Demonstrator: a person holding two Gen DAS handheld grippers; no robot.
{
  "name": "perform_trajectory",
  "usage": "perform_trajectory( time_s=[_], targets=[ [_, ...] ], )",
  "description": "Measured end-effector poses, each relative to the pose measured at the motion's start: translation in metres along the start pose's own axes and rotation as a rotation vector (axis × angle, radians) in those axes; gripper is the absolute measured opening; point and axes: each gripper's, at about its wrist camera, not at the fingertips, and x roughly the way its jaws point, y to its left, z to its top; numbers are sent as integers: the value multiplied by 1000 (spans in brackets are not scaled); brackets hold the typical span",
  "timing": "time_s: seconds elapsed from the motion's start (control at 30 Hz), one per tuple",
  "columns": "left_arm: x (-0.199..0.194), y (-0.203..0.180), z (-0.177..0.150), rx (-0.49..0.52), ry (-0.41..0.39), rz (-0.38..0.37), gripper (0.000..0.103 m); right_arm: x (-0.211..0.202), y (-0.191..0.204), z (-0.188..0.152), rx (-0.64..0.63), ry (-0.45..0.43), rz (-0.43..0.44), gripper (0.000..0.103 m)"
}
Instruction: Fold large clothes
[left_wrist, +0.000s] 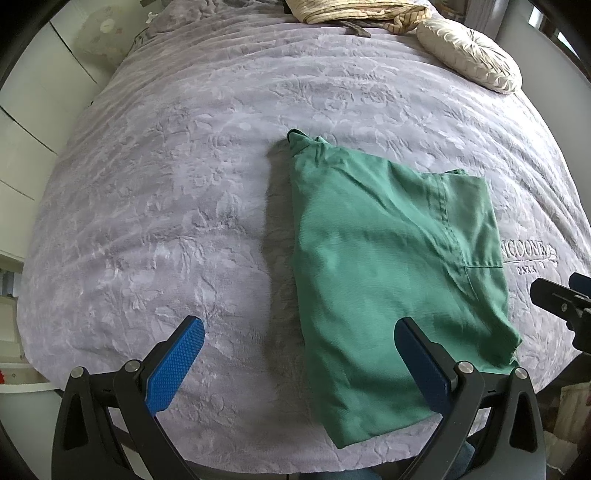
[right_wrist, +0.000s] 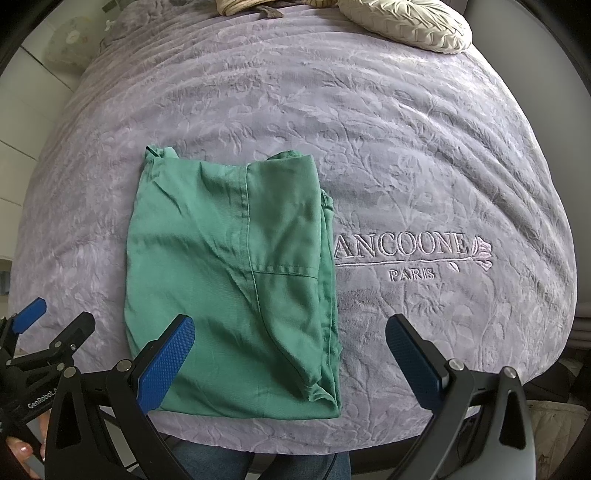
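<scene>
Holding: nothing; we keep the left claw (left_wrist: 299, 363) and the right claw (right_wrist: 290, 360) released, blue pads spread wide, both hovering above the near edge of the bed (left_wrist: 166, 184).
Garment: a green garment (right_wrist: 229, 280) lies folded into a compact, roughly rectangular stack on the lilac bedspread, near the bed's front edge, seams and a hem showing on the top layer.
Garment to left claw: it sits ahead and to the right; our right-hand pad hangs over its near portion, the left-hand pad over bare bedspread.
Garment to right claw: ahead and to the left; the left-hand pad overlaps its near corner, the right-hand pad stands over the bedspread near the embroidered lettering (right_wrist: 406, 254).
Contact: we see no pad touching the cloth.
Reason for placement: we judge the stack lies close to the edge to be within easy reach, and the claws are parted because the folding looks largely done.
Background: a cream cushion (left_wrist: 469, 59) and bundled striped fabric (left_wrist: 354, 11) lie at the far end, well apart.
</scene>
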Motion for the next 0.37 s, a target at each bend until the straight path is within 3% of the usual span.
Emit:
perform_trajectory(
  time_s=[0.37],
  targets=[
    [-4,-1,0,10,-12,-12,103,1,-2,2,-6,4,0,103]
  ],
)
